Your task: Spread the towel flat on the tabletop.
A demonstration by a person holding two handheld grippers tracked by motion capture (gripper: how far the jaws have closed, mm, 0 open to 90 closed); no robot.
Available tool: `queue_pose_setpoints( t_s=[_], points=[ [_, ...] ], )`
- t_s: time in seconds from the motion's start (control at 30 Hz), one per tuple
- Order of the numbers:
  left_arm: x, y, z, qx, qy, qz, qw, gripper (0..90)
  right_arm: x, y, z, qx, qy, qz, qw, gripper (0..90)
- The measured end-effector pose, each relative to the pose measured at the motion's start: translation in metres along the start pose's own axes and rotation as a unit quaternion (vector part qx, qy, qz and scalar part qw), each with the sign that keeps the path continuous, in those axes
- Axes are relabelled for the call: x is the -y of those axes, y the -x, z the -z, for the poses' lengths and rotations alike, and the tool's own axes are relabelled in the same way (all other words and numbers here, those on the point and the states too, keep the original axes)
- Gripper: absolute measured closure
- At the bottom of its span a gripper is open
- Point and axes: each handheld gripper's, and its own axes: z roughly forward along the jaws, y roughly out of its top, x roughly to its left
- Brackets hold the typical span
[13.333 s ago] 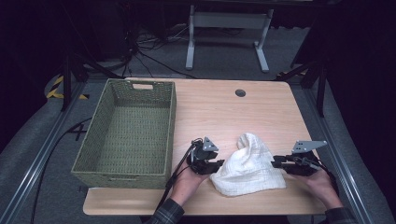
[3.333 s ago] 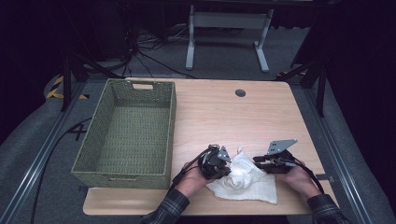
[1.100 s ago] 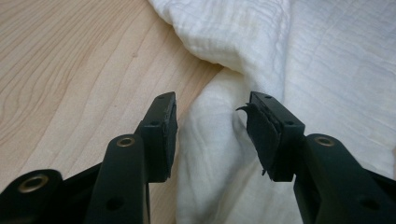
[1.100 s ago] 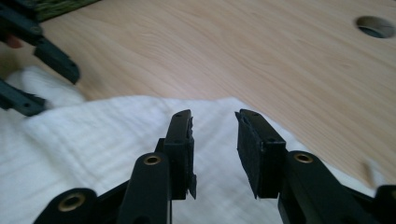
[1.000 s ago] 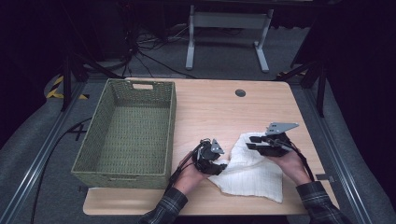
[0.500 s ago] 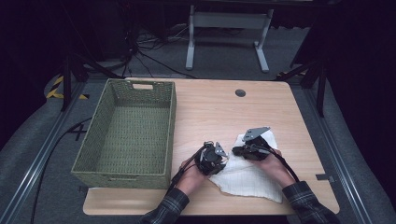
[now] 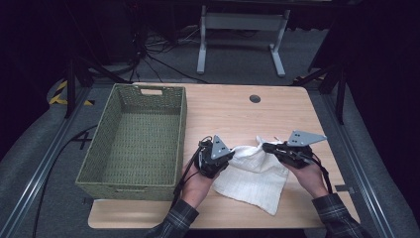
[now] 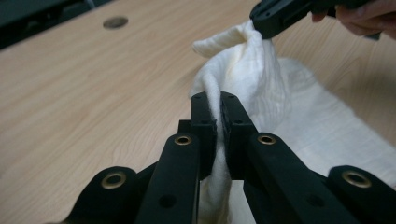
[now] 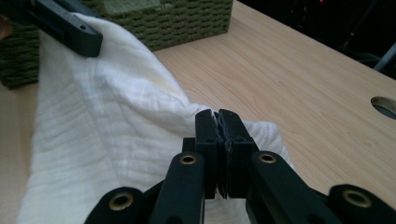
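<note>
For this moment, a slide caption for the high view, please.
Both claws, left and right, pinch a white cloth beside a woven basket.

High view: counter (image 7: pixel 237 106) evenly lit from above, soft short shadows, floor and background falling off to near black, image slightly soft and grainy. Both gripper views: near fingers (image 8: pixel 205 126) dark, little surface detail, a bit out of focus; white cloth (image 8: pixel 261 79) close to blowing out. Far counter edge and wicker basket (image 9: pixel 187 18) go blurry in the right gripper view.
</note>
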Motion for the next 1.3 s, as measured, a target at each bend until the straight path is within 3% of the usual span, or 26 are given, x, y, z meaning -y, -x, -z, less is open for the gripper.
queue_pose_setpoints(
  t_s=[0.07, 0.1, 0.17, 0.2, 0.23, 0.27, 0.3, 0.37, 0.43, 0.47, 0.6, 0.63, 0.7, 0.8, 0.83, 0.93, 0.97, 1.1, 1.13, 1.3],
  points=[
    [0.004, 0.013, 0.0, 0.008, -0.003, -0.015, 0.9998, 85.9, 0.011, -0.009, 0.011, -0.004, -0.01, 0.002, 0.9999, 87.2],
    [0.011, 0.026, -0.003, 0.027, -0.02, -0.033, 0.9989, 85.9, 0.016, -0.012, 0.013, -0.006, -0.018, 0.002, 0.9998, 88.1],
    [0.013, 0.03, -0.005, 0.034, -0.025, -0.039, 0.9983, 85.8, 0.023, -0.015, 0.014, -0.009, -0.033, 0.001, 0.9994, 88.7],
    [0.017, 0.036, -0.009, 0.046, -0.039, -0.04, 0.9974, 85.8, 0.027, -0.017, 0.015, -0.01, -0.042, 0.001, 0.9991, 89.2],
    [0.02, 0.039, -0.01, 0.053, -0.048, -0.043, 0.9966, 85.7, 0.039, -0.019, 0.014, -0.015, -0.068, -0.004, 0.9976, 89.5],
    [0.026, 0.045, -0.017, 0.073, -0.063, -0.042, 0.9945, 85.7, 0.044, -0.02, 0.013, -0.019, -0.079, -0.011, 0.9966, 89.5],
    [0.026, 0.045, -0.017, 0.073, -0.063, -0.042, 0.9945, 85.7, 0.044, -0.02, 0.013, -0.019, -0.079, -0.011, 0.9966, 89.5],
    [0.029, 0.048, -0.023, 0.088, -0.08, -0.046, 0.9918, 85.7, 0.051, -0.02, 0.012, -0.022, -0.1, -0.016, 0.9946, 89.5],
    [0.032, 0.051, -0.029, 0.103, -0.094, -0.046, 0.9892, 85.7, 0.053, -0.018, 0.011, -0.021, -0.103, -0.02, 0.9942, 89.2],
    [0.034, 0.053, -0.034, 0.111, -0.098, -0.053, 0.9876, 85.7, 0.047, -0.016, 0.012, -0.018, -0.086, -0.028, 0.9957, 87.5],
    [0.037, 0.058, -0.04, 0.115, -0.107, -0.06, 0.9857, 85.7, 0.031, -0.017, 0.009, -0.024, -0.059, -0.03, 0.9976, 87.8],
    [0.038, 0.06, -0.041, 0.118, -0.113, -0.056, 0.985, 85.7, 0.018, -0.02, 0.002, -0.034, -0.052, -0.026, 0.9977, 88.2],
    [0.038, 0.06, -0.043, 0.12, -0.111, -0.061, 0.9847, 85.7, 0.012, -0.022, -0.005, -0.04, -0.051, -0.021, 0.9977, 88.2],
    [0.04, 0.064, -0.046, 0.122, -0.115, -0.066, 0.9836, 85.7, -0.001, -0.03, -0.031, -0.061, -0.062, -0.011, 0.9962, 88.8],
    [0.041, 0.064, -0.047, 0.123, -0.121, -0.07, 0.9825, 85.8, -0.004, -0.034, -0.052, -0.071, -0.08, -0.007, 0.9943, 89.1],
    [0.043, 0.066, -0.05, 0.124, -0.124, -0.07, 0.982, 85.7, -0.002, -0.037, -0.077, -0.08, -0.112, -0.001, 0.9905, 89.2],
    [0.043, 0.066, -0.05, 0.124, -0.124, -0.07, 0.982, 85.8, -0.002, -0.037, -0.077, -0.08, -0.112, -0.001, 0.9905, 89.2],
    [0.046, 0.066, -0.053, 0.121, -0.14, -0.077, 0.9797, 85.8, 0.009, -0.04, -0.087, -0.079, -0.159, 0.002, 0.984, 89.5],
    [0.047, 0.067, -0.055, 0.12, -0.143, -0.075, 0.9796, 85.7, 0.012, -0.039, -0.083, -0.075, -0.172, 0.007, 0.9822, 89.5],
    [0.048, 0.066, -0.055, 0.117, -0.142, -0.071, 0.9803, 85.7, 0.018, -0.035, -0.067, -0.059, -0.191, 0.01, 0.9798, 89.6]
  ],
)
